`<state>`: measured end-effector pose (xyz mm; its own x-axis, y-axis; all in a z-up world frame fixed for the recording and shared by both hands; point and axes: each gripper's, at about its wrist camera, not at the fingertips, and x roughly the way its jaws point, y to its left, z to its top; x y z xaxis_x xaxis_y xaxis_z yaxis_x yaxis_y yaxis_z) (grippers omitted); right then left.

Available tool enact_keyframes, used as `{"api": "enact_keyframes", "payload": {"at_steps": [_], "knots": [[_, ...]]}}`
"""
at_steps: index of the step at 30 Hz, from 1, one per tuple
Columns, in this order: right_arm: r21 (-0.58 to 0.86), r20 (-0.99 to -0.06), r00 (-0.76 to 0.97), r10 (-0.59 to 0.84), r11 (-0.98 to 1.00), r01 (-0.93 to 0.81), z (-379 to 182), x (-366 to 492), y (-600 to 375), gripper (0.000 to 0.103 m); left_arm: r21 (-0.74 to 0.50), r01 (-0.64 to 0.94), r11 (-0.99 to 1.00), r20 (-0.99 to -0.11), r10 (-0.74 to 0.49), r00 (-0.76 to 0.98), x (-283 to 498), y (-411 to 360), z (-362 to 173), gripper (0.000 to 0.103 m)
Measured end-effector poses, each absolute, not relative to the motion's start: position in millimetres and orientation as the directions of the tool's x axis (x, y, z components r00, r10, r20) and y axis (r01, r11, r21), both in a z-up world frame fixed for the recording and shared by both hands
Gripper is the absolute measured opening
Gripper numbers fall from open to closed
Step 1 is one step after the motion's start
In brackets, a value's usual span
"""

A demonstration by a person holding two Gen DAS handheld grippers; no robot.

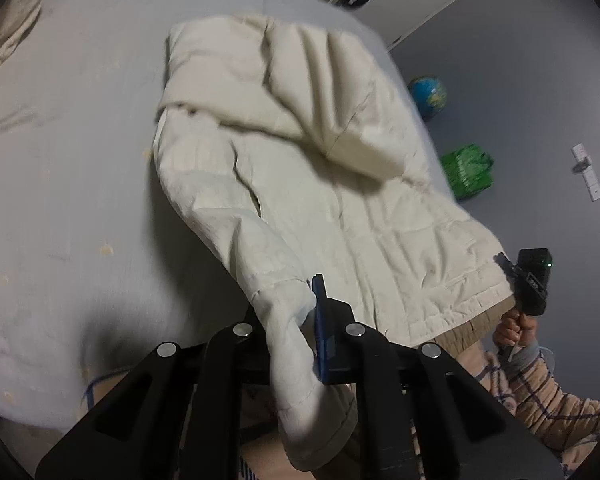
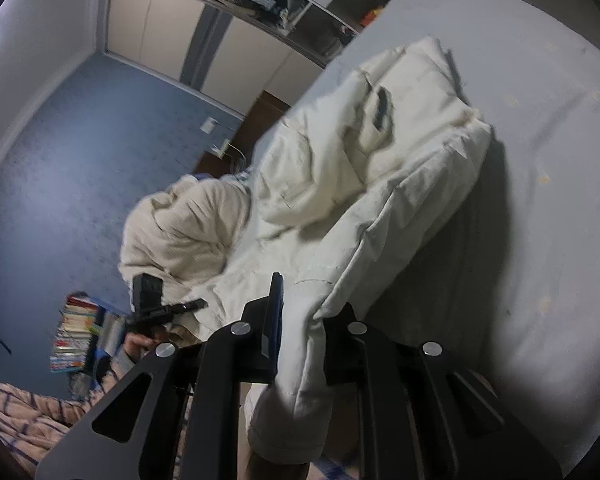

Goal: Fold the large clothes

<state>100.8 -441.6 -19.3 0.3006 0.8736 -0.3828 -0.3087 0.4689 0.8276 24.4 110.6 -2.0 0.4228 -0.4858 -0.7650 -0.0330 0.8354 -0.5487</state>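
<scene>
A cream padded jacket (image 1: 300, 140) lies along the grey bed (image 1: 80, 140), its sleeves folded over the body. My left gripper (image 1: 290, 320) is shut on the jacket's near left hem corner, and the cloth hangs down between its fingers. At the right edge, a hand holds my right gripper (image 1: 504, 264) against the other hem corner. In the right wrist view the jacket (image 2: 380, 160) stretches away over the bed (image 2: 540, 200). My right gripper (image 2: 310, 308) is shut on a bunched fold of its hem. My left gripper (image 2: 196, 305) shows lower left, at the cloth's edge.
Beside the bed, a globe (image 1: 428, 94) and a green bag (image 1: 466, 170) sit on the blue carpet (image 2: 80, 140). A wardrobe (image 2: 180, 32) with open shelves stands at the far wall. Stacked books (image 2: 74, 332) are near the person's checked sleeve (image 2: 28, 408). A pillow (image 1: 16, 20) lies on the bed's far corner.
</scene>
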Motion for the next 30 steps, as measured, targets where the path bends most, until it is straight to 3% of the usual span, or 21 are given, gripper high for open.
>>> {"api": "enact_keyframes", "payload": {"at_steps": [18, 30], "knots": [[0.890, -0.216, 0.398, 0.891, 0.348, -0.295, 26.4, 166.0, -434.6, 0.012, -0.642, 0.007, 0.766, -0.625, -0.529, 0.574, 68.2, 151.4, 57.6, 0.011], [0.953, -0.144, 0.478, 0.866, 0.252, -0.169, 27.2, 232.3, -431.8, 0.012, -0.738, -0.047, 0.673, -0.556, -0.567, 0.608, 129.4, 178.0, 75.8, 0.011]]}}
